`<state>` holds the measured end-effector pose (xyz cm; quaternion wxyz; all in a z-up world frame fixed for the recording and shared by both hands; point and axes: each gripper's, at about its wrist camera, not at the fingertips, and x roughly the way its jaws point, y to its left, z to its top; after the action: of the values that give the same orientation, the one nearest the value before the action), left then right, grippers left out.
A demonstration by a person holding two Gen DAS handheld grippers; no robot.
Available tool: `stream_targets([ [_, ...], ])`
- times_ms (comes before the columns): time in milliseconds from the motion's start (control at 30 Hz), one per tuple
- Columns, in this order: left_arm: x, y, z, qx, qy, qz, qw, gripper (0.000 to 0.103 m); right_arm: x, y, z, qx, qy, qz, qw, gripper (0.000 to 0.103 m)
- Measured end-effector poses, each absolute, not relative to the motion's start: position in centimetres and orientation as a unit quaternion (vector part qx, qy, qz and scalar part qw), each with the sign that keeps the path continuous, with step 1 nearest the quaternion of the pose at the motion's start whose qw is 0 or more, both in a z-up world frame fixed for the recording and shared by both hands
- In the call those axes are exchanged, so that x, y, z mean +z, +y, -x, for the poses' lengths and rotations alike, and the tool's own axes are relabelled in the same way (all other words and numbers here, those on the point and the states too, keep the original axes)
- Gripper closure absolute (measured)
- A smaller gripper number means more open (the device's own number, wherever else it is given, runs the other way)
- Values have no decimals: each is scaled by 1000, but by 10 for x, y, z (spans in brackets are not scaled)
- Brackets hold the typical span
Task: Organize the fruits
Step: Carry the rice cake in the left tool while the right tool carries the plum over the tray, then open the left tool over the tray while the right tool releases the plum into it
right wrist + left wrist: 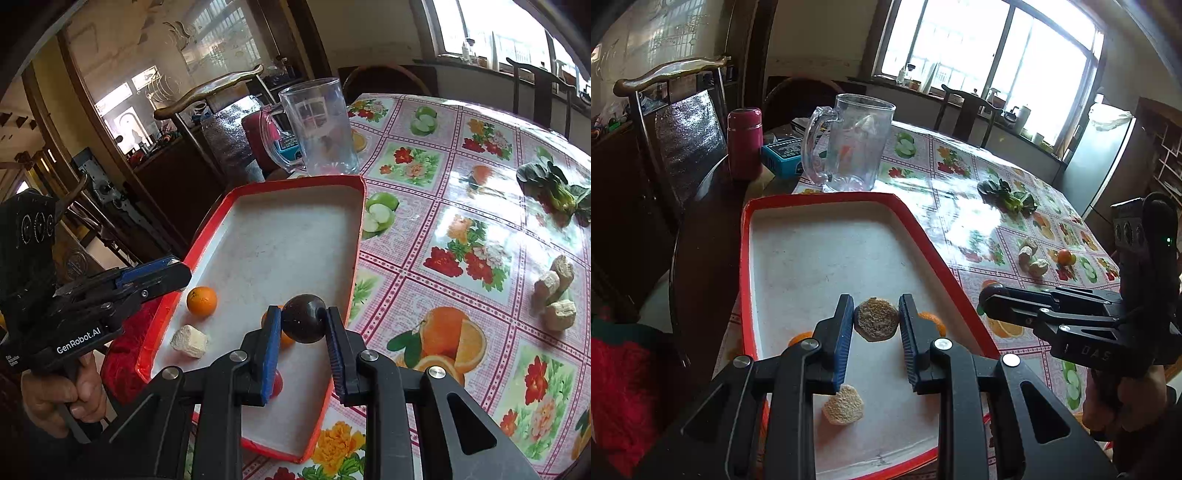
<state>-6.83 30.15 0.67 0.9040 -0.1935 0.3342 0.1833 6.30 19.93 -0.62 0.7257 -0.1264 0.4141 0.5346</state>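
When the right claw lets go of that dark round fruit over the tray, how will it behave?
The dark round fruit looks smooth and nearly spherical, so it will probably roll on the flat tray. The raised red rim should likely stop it. Pinched only at its sides by the right claw, it may slip if the grip loosens.

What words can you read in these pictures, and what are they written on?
"GenRobot.AI": white letters on the black body of the left tongs, seen from the right wrist.
"DAS": faint raised letters, cut off, on the body of the right tongs, seen from the left wrist.
Small white print under "GenRobot.AI": too small to read.
Blue box behind the glass mug: has print, but too blurred to read.
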Motion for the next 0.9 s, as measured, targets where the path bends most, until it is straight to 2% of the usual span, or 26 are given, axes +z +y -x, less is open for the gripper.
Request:
stream_targets([
  [633, -32, 365, 41, 228, 393, 216, 864, 81, -45, 283, -72, 541, 437, 192, 692, 78],
  [767, -40, 369, 34, 226, 407, 216, 858, 80, -54, 290, -71, 537, 445, 208, 686, 75],
  [900, -48, 371, 33, 233, 423, 216, 848, 80, -58, 289, -70, 539, 448, 209, 682, 61],
])
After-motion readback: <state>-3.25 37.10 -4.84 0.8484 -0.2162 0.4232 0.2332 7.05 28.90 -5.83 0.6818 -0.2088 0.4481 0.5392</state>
